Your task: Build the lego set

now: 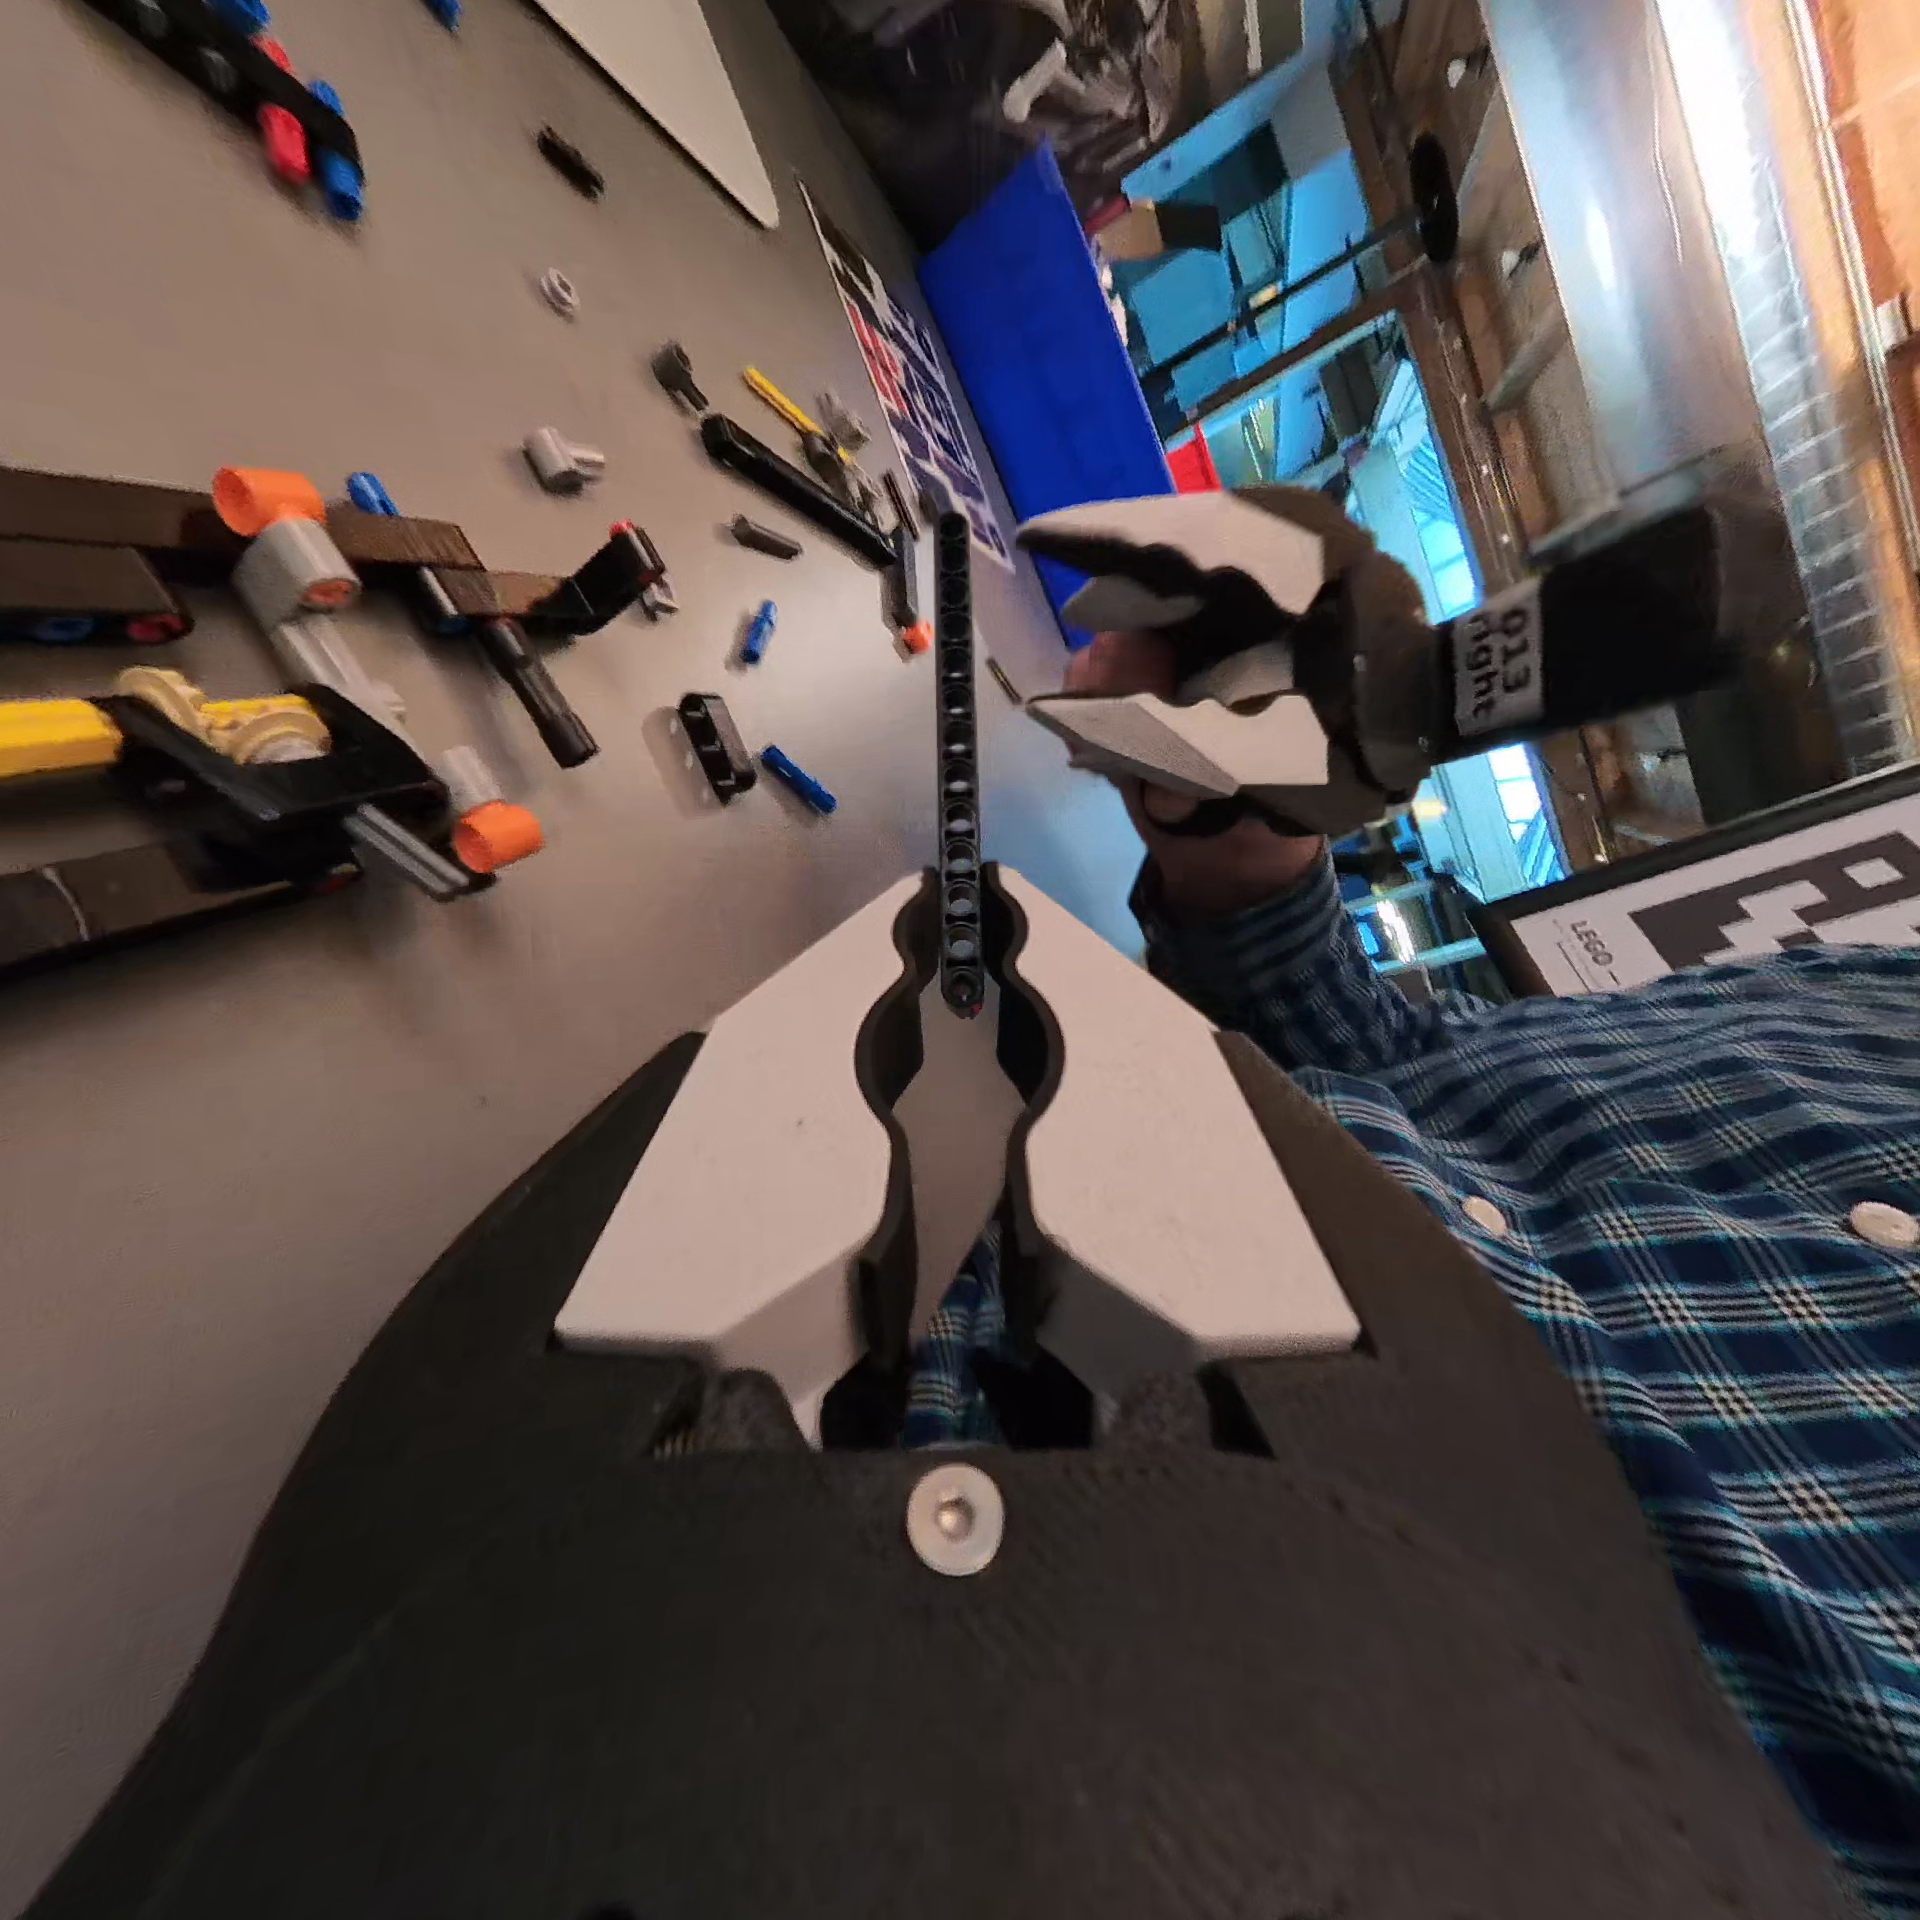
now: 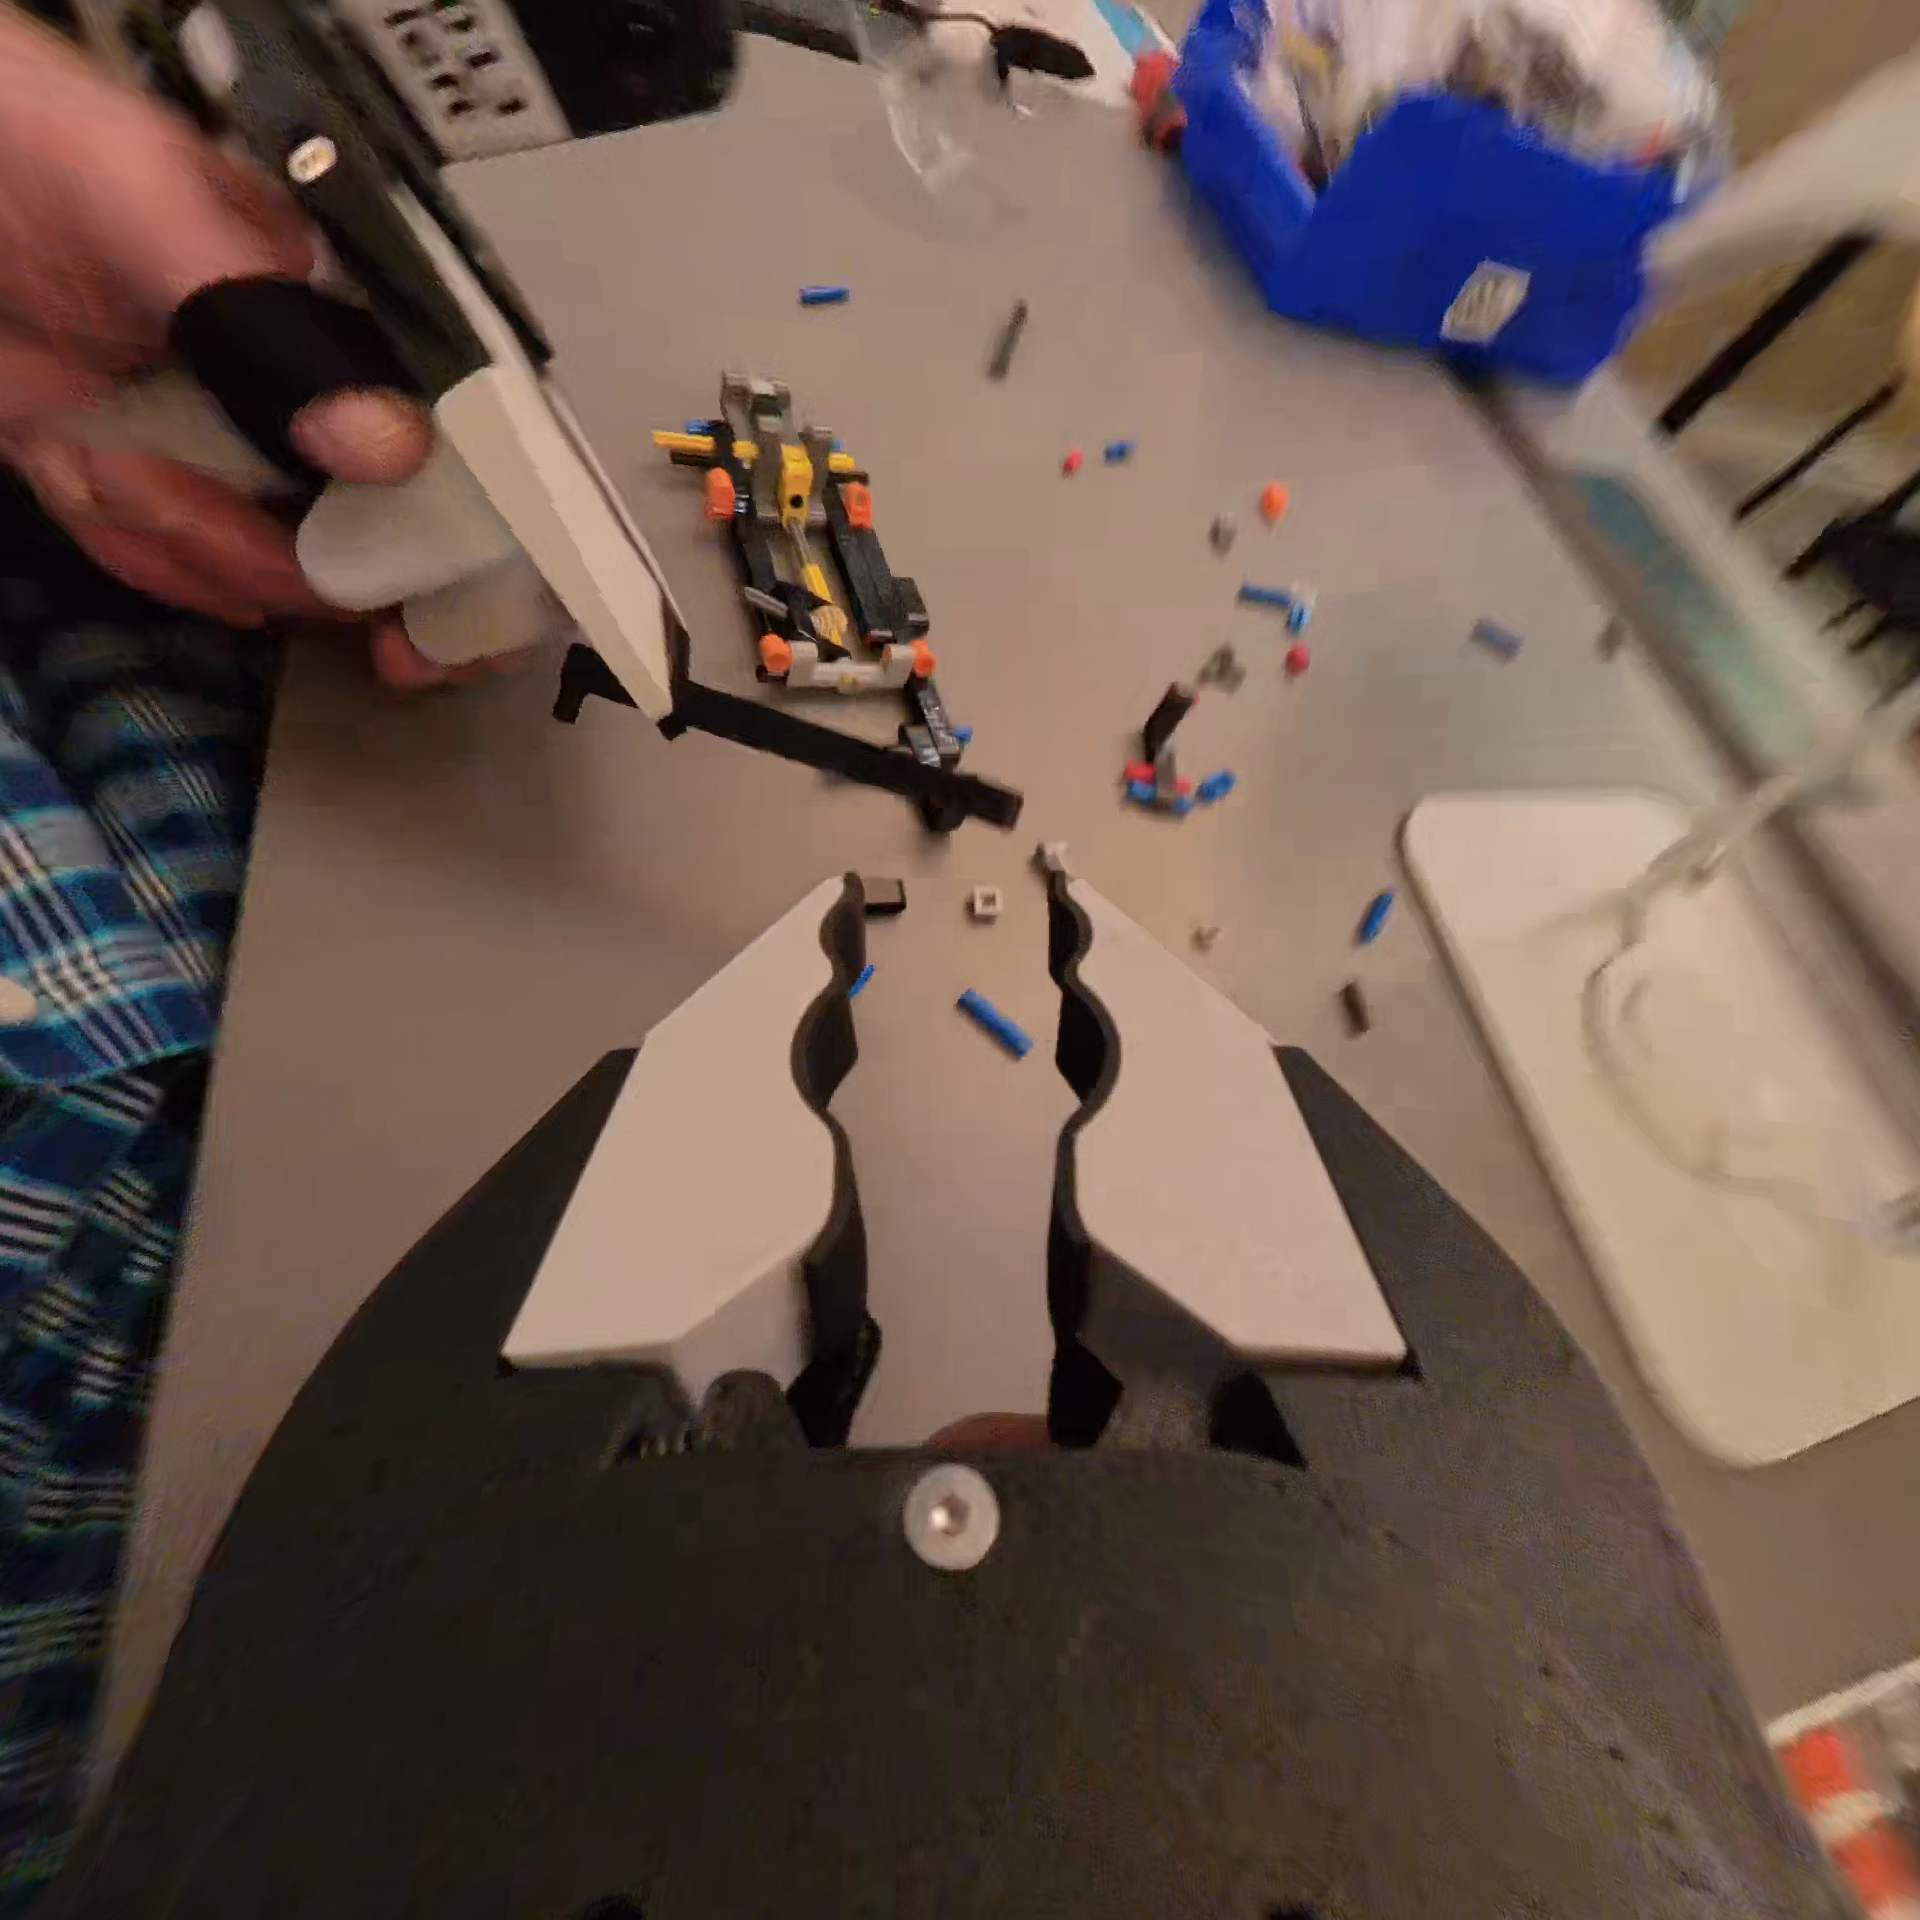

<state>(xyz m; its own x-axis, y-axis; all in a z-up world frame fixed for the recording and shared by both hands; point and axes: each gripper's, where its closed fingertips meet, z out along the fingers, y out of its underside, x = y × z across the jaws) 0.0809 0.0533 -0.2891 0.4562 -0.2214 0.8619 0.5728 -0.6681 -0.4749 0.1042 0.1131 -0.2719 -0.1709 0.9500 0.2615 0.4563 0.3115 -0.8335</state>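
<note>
Left gripper jaws clamped on long black beam, held above table. Right gripper jaws parted, holding nothing. Partly built chassis at 12 o'clock; loose pins scattered, perhaps dozens, view blurred. Build midway; beam not yet attached.

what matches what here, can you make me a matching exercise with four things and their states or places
Things:
1. left gripper
2. right gripper
3. long black beam
4. part-built model

States or places:
a. lying on the grey table, among loose pins
b. open, nothing between its fingers
c. shut on a part
d. held by one end, up off the table

Pairs: 1-c, 2-b, 3-d, 4-a
</note>
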